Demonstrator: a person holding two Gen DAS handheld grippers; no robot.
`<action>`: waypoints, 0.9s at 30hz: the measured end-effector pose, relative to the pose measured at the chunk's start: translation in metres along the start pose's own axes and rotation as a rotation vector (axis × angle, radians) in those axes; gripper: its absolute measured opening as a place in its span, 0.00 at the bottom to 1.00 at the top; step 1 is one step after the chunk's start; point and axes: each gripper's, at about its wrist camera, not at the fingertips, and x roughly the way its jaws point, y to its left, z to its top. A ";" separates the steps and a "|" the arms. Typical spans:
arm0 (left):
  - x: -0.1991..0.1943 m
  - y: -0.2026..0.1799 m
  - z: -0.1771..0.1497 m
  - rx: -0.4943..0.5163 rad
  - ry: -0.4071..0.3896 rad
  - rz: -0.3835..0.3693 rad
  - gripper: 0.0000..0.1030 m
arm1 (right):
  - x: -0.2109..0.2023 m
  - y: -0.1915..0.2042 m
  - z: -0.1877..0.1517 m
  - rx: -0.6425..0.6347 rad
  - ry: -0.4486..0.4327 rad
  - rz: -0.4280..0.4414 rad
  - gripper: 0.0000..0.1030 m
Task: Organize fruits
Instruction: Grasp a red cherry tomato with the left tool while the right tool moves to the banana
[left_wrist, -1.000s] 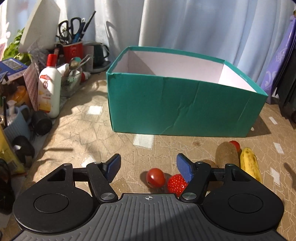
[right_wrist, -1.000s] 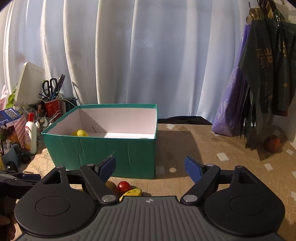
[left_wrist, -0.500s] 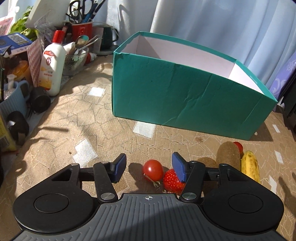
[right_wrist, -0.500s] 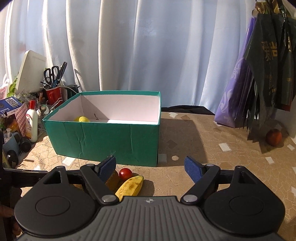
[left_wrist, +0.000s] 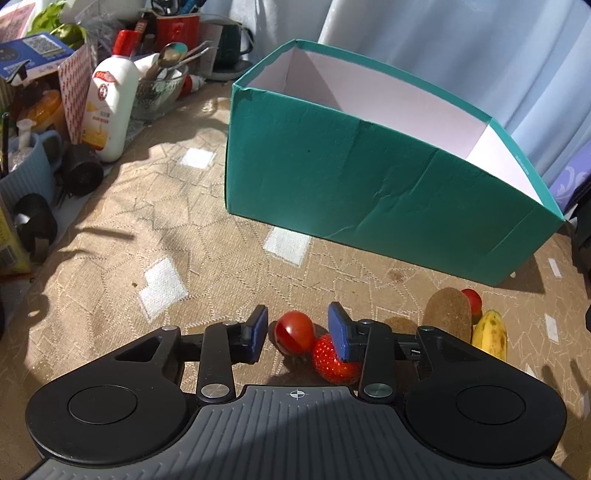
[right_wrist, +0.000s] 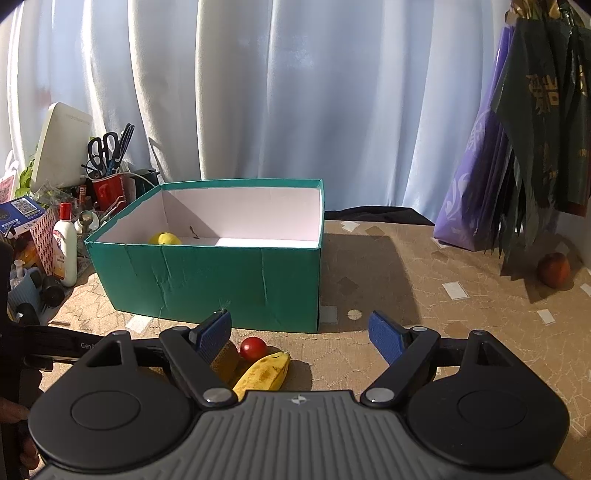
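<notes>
Left wrist view: my left gripper (left_wrist: 297, 334) has just been closing its fingers around the cherry tomato (left_wrist: 294, 331) on the counter (left_wrist: 207, 258); blue pads flank it without pressing yet, the strawberry (left_wrist: 328, 356) touching alongside. I judge this the grasp step; next, finish closing, lift toward the green box (left_wrist: 369, 192).

Right wrist view: my right gripper (right_wrist: 300, 334) hangs open, empty, above the banana (right_wrist: 264, 373); a lemon (right_wrist: 165, 238) sits inside the box.

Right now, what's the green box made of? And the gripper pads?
Green box: looks like cardboard, matte teal paper outside, plain white inside; creases and wrinkles show on its wall. Left gripper pads: blue, finely textured, probably rubber or soft plastic; can't confirm.
</notes>
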 end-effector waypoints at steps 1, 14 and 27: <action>0.001 -0.001 0.000 0.002 0.001 0.004 0.39 | 0.000 -0.001 0.000 0.004 0.000 0.001 0.79; 0.006 0.003 0.015 -0.121 0.127 0.033 0.33 | 0.009 -0.015 -0.001 0.048 0.010 -0.007 0.81; 0.012 0.024 0.022 -0.257 0.215 -0.012 0.25 | 0.010 -0.023 0.003 0.058 -0.015 -0.017 0.82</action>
